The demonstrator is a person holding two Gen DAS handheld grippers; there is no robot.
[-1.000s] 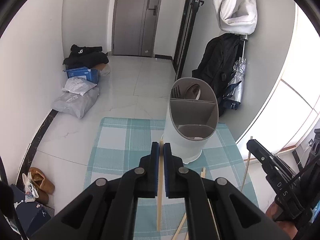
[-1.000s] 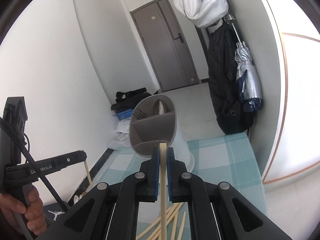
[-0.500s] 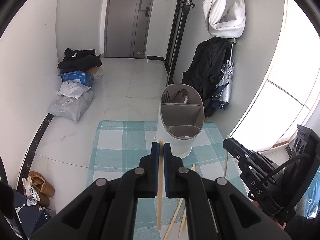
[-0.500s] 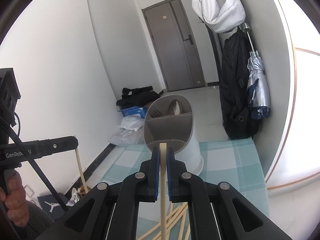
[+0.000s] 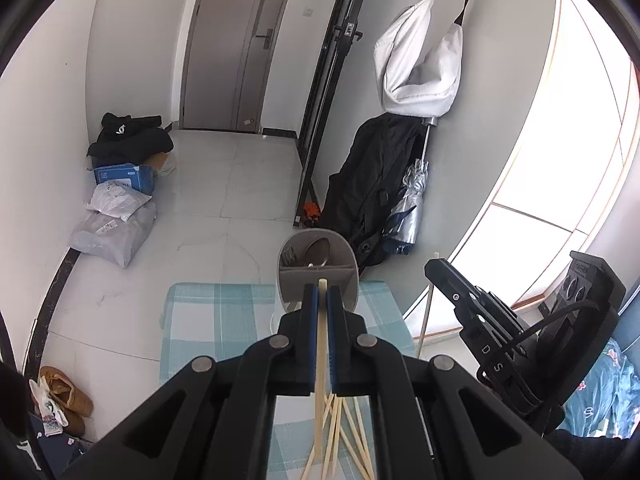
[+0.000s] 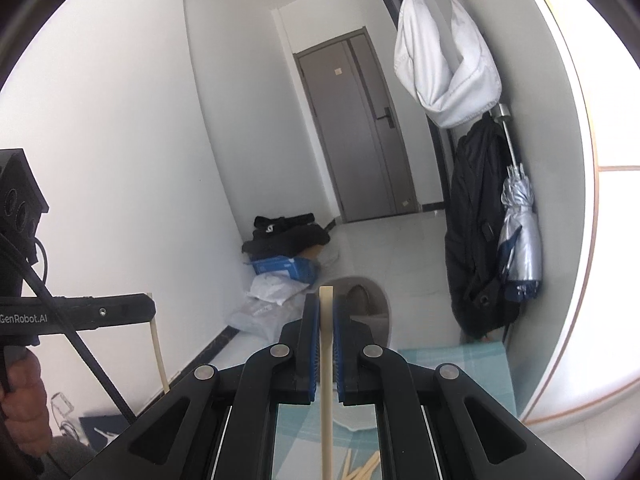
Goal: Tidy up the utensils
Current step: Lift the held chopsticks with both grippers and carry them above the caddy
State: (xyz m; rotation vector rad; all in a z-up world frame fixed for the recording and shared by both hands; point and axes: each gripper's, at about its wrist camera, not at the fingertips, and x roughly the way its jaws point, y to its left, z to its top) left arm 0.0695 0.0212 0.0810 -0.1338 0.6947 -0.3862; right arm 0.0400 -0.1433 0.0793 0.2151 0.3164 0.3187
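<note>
Tools: two, one in each hand.
Left tool (image 5: 321, 296): clenched on one pale chopstick (image 5: 320, 364), which ran back between the blue pads, its tip just past them.
Right tool (image 6: 326, 312): clenched on a second chopstick (image 6: 326, 360), its square end standing above the pads.
Cross views: the left tool with its stick hanging down showed at the left edge of the right wrist view, held by a hand (image 6: 22, 400); the right tool showed at the right of the left wrist view.
Loose chopsticks (image 5: 348, 436): several, perhaps six or more, in a crossed heap on the counter below the left tool; exact count could not be told.
Counter (image 5: 208, 320): covered by a teal-and-white checked cloth.
Utensil holder (image 5: 318, 276): one, grey inside and white outside, upright on the cloth beyond the tools, split into compartments.
Holder, far compartment: one spoon (image 5: 318, 250) and what looked like a fork beside it.
Holder, near compartment: partly hidden by the left tool; contents could not be told.
</note>
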